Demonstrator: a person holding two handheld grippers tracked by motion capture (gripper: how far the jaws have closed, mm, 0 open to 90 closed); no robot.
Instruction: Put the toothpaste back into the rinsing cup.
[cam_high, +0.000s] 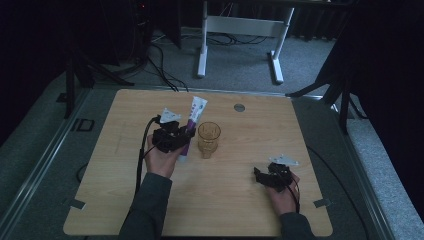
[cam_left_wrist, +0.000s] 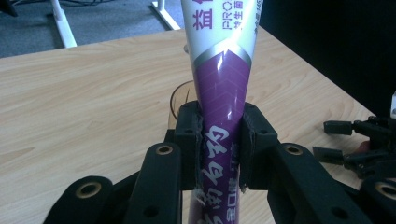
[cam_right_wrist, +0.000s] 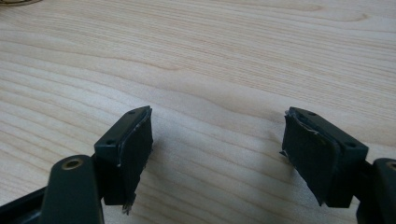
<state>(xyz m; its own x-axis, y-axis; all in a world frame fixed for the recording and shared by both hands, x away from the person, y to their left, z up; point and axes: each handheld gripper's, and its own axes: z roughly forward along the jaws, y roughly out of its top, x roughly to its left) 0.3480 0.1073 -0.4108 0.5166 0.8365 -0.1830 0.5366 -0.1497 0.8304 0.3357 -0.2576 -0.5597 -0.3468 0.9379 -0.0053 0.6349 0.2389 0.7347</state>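
Now our left gripper (cam_left_wrist: 219, 140) is clamped on the tube (cam_left_wrist: 219, 88), which sits just at nine o'clock of the glass (cam_high: 208, 138). Our right gripper (cam_right_wrist: 217, 154) rests at five o'clock on the table (cam_high: 240, 200), jaws apart with nothing between them.

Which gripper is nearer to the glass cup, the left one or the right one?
Left. The left gripper, clamped on the toothpaste tube, is right beside the glass cup; the right gripper rests apart, open, nearer the person.

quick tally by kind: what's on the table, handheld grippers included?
Toothpaste tube: 1, clamped in the left gripper
Amber glass cup: 1
Grippers: 2, counting the right gripper with jaws apart
Total: 4
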